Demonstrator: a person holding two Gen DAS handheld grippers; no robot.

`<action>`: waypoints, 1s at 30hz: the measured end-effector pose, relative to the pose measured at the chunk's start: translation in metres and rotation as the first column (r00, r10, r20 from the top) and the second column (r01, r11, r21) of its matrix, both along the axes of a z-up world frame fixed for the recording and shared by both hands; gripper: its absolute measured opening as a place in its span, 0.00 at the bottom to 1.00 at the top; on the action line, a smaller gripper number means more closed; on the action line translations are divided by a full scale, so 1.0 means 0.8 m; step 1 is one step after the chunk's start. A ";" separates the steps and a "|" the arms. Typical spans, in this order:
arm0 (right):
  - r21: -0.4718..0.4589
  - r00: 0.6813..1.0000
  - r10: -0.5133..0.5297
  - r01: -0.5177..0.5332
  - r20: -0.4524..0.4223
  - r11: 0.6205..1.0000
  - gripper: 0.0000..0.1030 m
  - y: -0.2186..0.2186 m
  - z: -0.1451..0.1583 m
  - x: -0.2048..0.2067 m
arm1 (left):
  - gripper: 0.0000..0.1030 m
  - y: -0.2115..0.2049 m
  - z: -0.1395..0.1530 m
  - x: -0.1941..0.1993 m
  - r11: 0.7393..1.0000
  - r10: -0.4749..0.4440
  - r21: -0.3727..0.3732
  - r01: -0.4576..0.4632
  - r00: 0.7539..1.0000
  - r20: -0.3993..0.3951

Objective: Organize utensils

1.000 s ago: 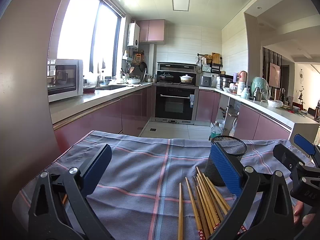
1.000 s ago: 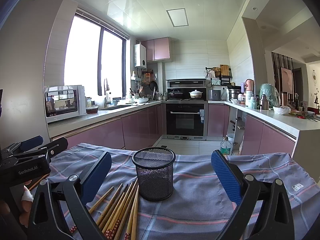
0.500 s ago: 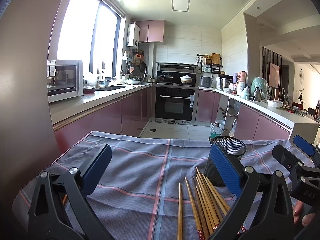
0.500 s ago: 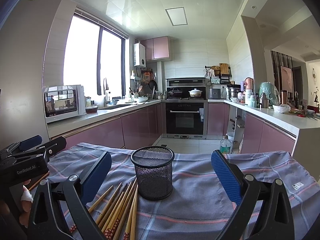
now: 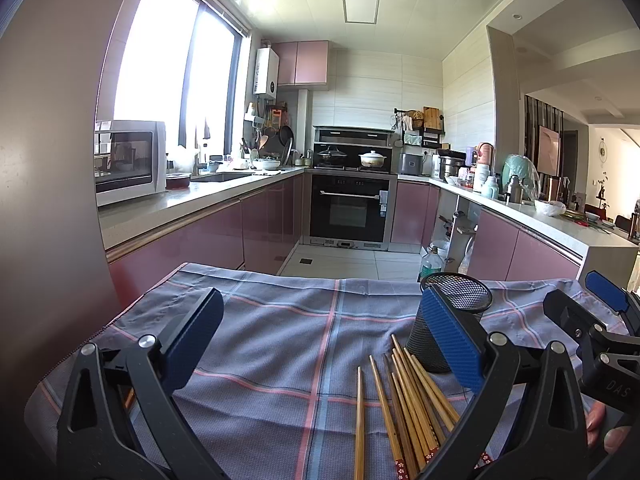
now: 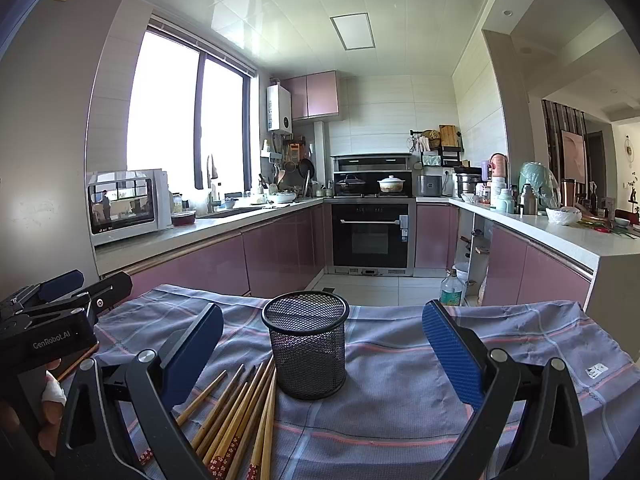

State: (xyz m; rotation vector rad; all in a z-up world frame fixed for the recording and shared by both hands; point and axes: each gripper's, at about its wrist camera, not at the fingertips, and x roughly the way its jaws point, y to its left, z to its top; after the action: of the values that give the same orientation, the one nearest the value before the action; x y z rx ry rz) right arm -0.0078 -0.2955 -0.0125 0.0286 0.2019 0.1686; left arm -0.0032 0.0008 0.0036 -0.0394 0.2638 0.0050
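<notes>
A black mesh cup (image 6: 306,344) stands upright and empty on a grey-blue checked cloth (image 6: 400,360). Several wooden chopsticks (image 6: 240,412) with red patterned ends lie loose on the cloth, their tips at the cup's base. In the left wrist view the same chopsticks (image 5: 404,404) lie right of centre, in front of the cup (image 5: 448,320), which is partly hidden by my right finger pad. My left gripper (image 5: 320,340) is open over bare cloth. Open as well, my right gripper (image 6: 322,348) frames the cup without touching it. Each gripper shows at the edge of the other's view.
The cloth-covered table ends a little beyond the cup, with a tiled kitchen floor past it. Pink cabinets, a microwave (image 5: 128,160) and an oven (image 6: 370,232) stand far behind. A person's fingers (image 5: 604,432) hold the right gripper's handle at lower right.
</notes>
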 end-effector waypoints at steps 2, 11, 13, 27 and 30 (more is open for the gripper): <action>0.000 1.000 -0.001 0.001 0.000 1.000 0.93 0.000 0.000 0.000 | 0.95 0.000 0.000 0.000 1.000 0.001 0.001 -0.001 1.000 0.001; 0.000 1.000 0.002 -0.002 0.000 1.000 0.93 0.000 0.000 0.000 | 0.95 0.000 0.001 0.000 1.000 -0.001 -0.003 0.001 1.000 -0.001; -0.002 1.000 0.001 -0.001 -0.001 1.000 0.93 0.000 0.000 0.001 | 0.95 -0.001 0.001 0.000 1.000 -0.001 -0.001 0.001 1.000 0.000; 0.001 1.000 0.004 -0.004 -0.001 1.000 0.93 -0.001 0.001 0.001 | 0.95 -0.002 0.002 0.000 1.000 -0.003 0.000 0.003 1.000 0.002; 0.000 1.000 0.005 -0.005 -0.002 1.000 0.93 -0.001 0.002 0.001 | 0.95 -0.002 0.001 0.001 1.000 -0.004 -0.001 0.004 1.000 0.002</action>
State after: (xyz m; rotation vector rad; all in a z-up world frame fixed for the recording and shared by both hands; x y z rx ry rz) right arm -0.0070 -0.2966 -0.0108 0.0287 0.2035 0.1734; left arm -0.0027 -0.0007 0.0047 -0.0396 0.2623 0.0009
